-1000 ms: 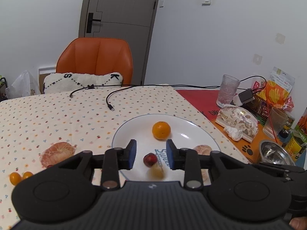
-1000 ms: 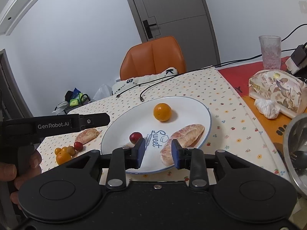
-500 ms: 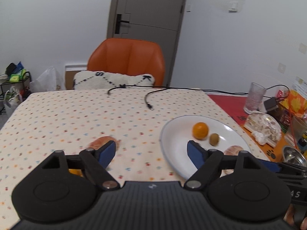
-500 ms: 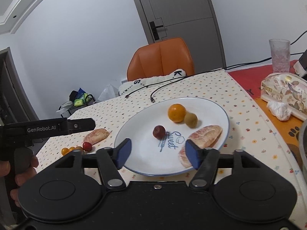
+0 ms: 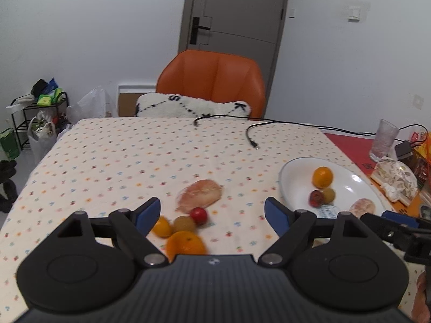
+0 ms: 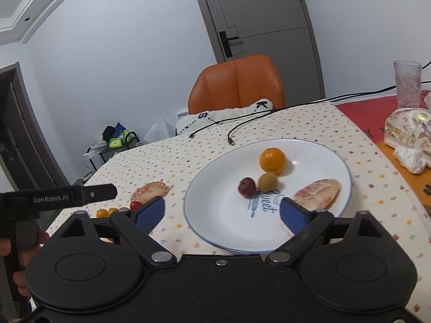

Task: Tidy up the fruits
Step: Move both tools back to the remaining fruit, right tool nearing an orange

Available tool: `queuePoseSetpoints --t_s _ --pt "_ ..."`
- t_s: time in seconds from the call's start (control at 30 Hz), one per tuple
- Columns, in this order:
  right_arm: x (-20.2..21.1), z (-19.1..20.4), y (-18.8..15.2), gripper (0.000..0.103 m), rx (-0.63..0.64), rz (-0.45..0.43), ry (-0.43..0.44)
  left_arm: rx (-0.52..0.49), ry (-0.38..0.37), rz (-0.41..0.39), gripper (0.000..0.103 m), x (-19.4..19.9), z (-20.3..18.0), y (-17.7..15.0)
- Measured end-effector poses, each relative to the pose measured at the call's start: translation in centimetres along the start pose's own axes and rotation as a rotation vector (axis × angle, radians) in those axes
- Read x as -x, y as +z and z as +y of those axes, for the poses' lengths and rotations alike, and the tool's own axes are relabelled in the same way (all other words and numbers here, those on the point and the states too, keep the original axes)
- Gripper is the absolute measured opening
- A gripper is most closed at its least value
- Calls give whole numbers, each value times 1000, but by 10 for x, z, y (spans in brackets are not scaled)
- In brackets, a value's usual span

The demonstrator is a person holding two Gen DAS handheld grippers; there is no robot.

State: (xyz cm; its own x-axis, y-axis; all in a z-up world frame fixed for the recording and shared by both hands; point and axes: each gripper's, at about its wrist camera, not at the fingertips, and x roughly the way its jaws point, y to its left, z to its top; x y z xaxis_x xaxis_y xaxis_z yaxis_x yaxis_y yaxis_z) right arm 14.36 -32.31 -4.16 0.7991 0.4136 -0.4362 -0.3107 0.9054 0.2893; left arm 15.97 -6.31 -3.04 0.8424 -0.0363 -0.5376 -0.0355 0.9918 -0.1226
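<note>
Left tongs (image 5: 212,212) shifted from plate (image 6: 323,150), spread

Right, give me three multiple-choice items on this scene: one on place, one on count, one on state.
1. Where is the large orange?
A. on the white plate
B. on the chair
C. on the tablecloth

2. How many fruit pieces lie on the plate?
A. two
B. four
C. six

3. How is the left hand-held gripper?
A. shut on a fruit
B. shut, empty
C. open, empty

Answers: 1 A, it sits inside the rim. 2 B, orange, red fruit, green-brown fruit, peeled segment. 3 C, its blue pads stand far apart.
</note>
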Motion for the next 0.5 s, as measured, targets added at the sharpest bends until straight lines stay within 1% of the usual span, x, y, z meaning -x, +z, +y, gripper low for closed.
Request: queuePoseSetpoints --t_s 0.13,0.5 --pt "-4 9 0 102 12 -1 22 13 20 5 83 2 12 -3" --pt "-17 35 -4 103 33 28 83 46 57 23 83 6 44 -12"
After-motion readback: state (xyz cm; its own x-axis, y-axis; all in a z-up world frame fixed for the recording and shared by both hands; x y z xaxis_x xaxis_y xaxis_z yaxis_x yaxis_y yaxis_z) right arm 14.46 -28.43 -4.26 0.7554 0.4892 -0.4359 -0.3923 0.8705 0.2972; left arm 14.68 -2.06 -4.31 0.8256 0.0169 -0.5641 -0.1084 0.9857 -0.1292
